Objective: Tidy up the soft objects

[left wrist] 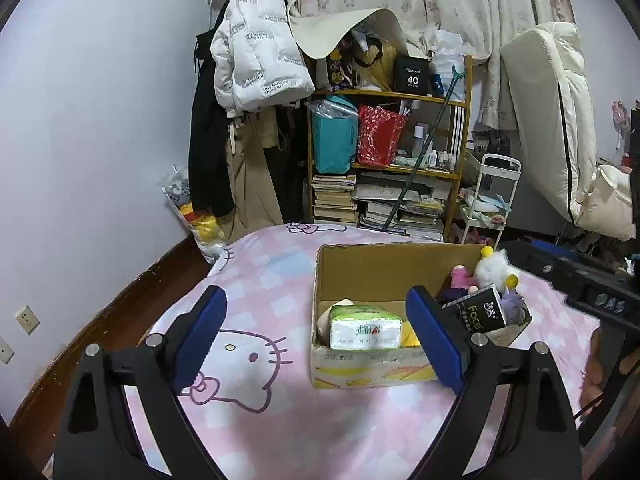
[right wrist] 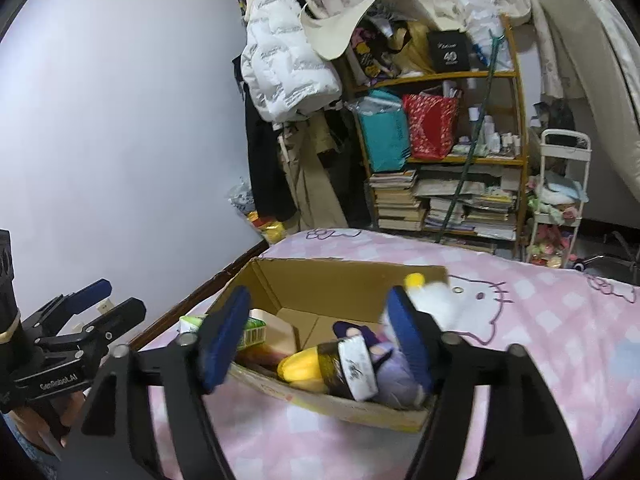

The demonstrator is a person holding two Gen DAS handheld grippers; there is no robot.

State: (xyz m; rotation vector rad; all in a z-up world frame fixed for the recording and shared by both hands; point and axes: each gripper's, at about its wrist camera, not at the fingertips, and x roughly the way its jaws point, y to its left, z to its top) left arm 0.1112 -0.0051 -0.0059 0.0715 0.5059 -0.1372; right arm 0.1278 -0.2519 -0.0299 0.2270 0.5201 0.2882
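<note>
A cardboard box (left wrist: pixel 394 268) sits on the bed (left wrist: pixel 260 292), on a pink checked sheet printed with cartoon cats, toward the far edge nearest the bookshelf (left wrist: pixel 384 160); its flaps are open and it is full of soft things. At the box's left end a green tissue pack (left wrist: pixel 366 326) lies on its side against the near wall, with a pale rounded item tucked just behind it and something yellow beside it; at the right end a black tissue pack (left wrist: pixel 480 310) stands tilted, with a white plush (left wrist: pixel 494 268) with yellow pom-poms, a pink toy (left wrist: pixel 462 276) and a lilac fluffy toy (left wrist: pixel 514 300) crowded behind and beside it.

The left gripper (left wrist: pixel 316 336) hovers over the bed at the box's near side, jaws spread wide and holding nothing; its right finger overlaps the box in the left wrist view, though contact cannot be told. The right gripper (right wrist: pixel 316 336) hangs over the box's other end, jaws likewise wide apart and empty; between its blue pads (right wrist: pixel 224 336) lie the black pack (right wrist: pixel 348 364), a yellow item (right wrist: pixel 300 366) and the lilac toy (right wrist: pixel 394 378), and the white plush (right wrist: pixel 434 304) shows just past its right finger, blurred. The left gripper (right wrist: pixel 90 304) also shows at the left edge of the right wrist view, well apart from the box (right wrist: pixel 332 280).
</note>
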